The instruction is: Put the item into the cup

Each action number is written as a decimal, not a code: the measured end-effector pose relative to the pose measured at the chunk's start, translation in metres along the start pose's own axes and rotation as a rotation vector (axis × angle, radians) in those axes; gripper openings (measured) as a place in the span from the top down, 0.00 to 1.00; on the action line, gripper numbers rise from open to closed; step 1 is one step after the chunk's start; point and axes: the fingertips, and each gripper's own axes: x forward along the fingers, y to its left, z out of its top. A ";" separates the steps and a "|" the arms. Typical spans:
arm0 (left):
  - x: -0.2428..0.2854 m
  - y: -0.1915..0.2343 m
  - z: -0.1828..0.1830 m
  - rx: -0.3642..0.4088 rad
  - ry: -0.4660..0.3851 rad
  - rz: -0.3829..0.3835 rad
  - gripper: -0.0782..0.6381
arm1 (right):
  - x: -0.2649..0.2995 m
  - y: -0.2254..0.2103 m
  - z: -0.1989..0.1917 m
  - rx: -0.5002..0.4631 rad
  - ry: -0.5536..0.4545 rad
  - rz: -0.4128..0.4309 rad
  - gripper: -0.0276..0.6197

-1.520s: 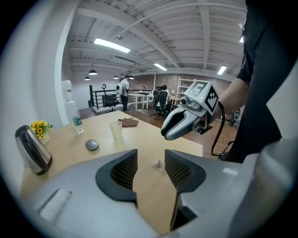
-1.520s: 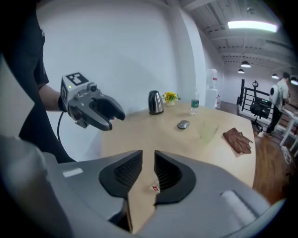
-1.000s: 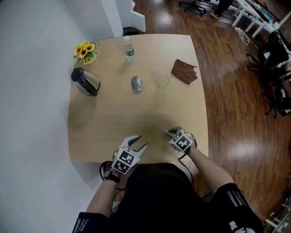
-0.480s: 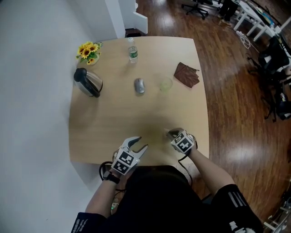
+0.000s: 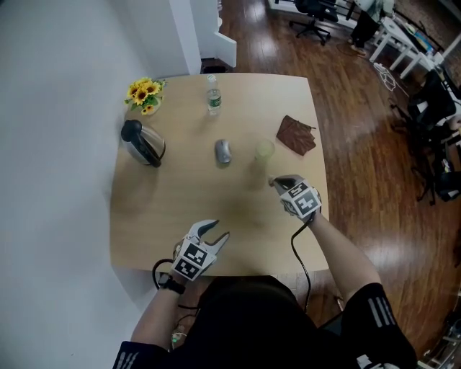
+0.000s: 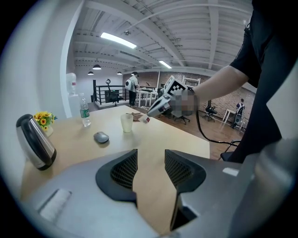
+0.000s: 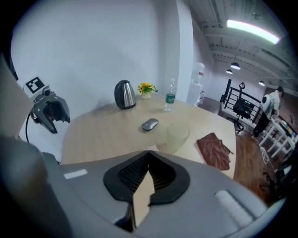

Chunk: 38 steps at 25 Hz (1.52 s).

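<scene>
Found left gripper (image 5: 216, 232) at near table (image 5: 180, 189) edge, jaws wide and empty, well apart from cup (image 5: 263, 150). Found right gripper (image 5: 277, 181) nearer, jaws pinched on small pale item (image 7: 151, 148) at tips, upright cup close ahead. Noted pale wood top, mouse (image 5: 223, 151) beside cup; dark floor (image 5: 360, 144), office chairs (image 5: 313, 9) beyond.

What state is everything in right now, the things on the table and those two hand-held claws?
Left gripper: fingers open, empty.
Right gripper: fingers shut on small white item.
Cup: upright, looks empty.
Mouse: lying flat.
Kettle: upright, lid down.
Bottle: upright.
Cloth: crumpled.
</scene>
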 end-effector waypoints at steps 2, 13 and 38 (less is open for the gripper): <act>0.000 0.008 0.004 0.005 -0.004 0.010 0.64 | 0.000 -0.022 0.027 0.004 -0.030 -0.023 0.94; 0.012 0.027 0.018 -0.006 -0.009 0.037 0.64 | 0.053 -0.088 0.081 -0.037 0.039 -0.086 0.94; 0.011 0.021 0.006 -0.043 0.026 0.084 0.64 | 0.095 -0.079 0.066 -0.010 0.066 0.021 0.81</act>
